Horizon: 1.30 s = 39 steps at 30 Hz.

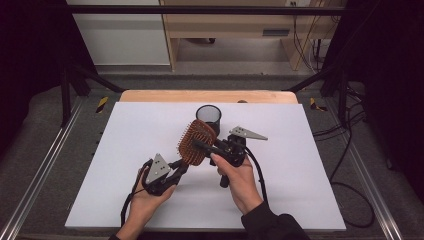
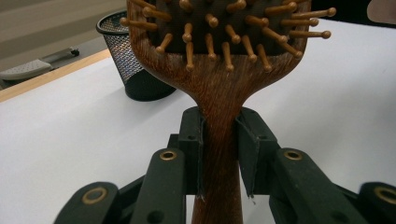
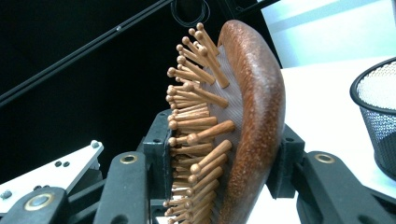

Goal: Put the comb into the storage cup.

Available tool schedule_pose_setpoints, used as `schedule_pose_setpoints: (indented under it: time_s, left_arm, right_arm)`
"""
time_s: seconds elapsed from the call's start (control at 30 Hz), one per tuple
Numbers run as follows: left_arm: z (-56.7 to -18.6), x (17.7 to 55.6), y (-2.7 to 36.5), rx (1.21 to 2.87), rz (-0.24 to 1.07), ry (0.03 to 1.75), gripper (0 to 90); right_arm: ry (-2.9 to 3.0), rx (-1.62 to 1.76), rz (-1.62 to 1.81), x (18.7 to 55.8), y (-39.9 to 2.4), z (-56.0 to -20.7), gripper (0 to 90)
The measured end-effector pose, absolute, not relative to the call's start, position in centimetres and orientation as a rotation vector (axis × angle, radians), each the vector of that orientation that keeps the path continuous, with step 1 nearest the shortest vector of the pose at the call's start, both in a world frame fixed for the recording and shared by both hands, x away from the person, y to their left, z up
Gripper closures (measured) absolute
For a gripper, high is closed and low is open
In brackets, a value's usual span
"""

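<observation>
We find a wooden paddle hairbrush (image 1: 196, 142) held above the white table sheet (image 1: 125, 150), near the middle of the table, in both tools at once. The left gripper (image 1: 176, 169) is clamped on the brush's handle: in the left gripper view its pads (image 2: 194, 144) press flat against either side of the narrow wooden handle (image 2: 219, 140), just below where it widens into the head. The right gripper (image 1: 207, 148) is clamped across the head, one jaw against the bristle tips and the other against the rounded wooden back (image 3: 257, 116), as the right gripper view shows.

In the high view the brush's long axis runs diagonally, handle end low and toward the person's left, head end up and away toward the far right. The bristled face, with its wooden pegs (image 3: 196, 135), is turned upward and toward the person's left.

A black mesh cup (image 1: 208, 116) stands upright on the sheet just beyond the brush head; whether the two touch we cannot tell.
</observation>
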<state>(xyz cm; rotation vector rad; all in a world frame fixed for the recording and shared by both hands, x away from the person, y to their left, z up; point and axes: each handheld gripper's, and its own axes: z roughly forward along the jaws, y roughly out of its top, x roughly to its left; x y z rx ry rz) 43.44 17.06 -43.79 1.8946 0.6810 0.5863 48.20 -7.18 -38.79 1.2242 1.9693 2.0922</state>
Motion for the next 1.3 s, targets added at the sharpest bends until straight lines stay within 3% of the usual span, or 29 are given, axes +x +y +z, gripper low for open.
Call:
schedule_pose_setpoints:
  time_s: [0.33, 0.5, 0.8, 0.9, 1.3]
  left_arm:
    - [-43.9, 43.6, 17.6, 1.813, 0.565, 0.732, 67.1]
    - [-43.9, 43.7, 18.5, 1.743, 0.551, 0.787, 46.0]
    - [-43.6, 42.7, 21.2, 1.665, 0.59, 0.892, 25.3]
    - [-43.5, 42.6, 22.5, 1.637, 0.623, 0.95, 12.9]
    - [-43.0, 41.9, 27.0, 1.553, 0.779, 1.041, 7.4]
  right_arm:
    - [1.976, 1.189, 2.04, 48.2, -6.5, -37.6, 55.3]
    - [1.919, 1.216, 2.02, 49.0, -7.6, -36.8, 55.3]
    - [1.84, 1.272, 2.01, 50.6, -9.7, -35.5, 55.0]
    - [1.807, 1.296, 2.009, 51.4, -10.4, -35.0, 54.8]
    - [1.778, 1.324, 1.974, 53.2, -11.6, -33.7, 54.3]
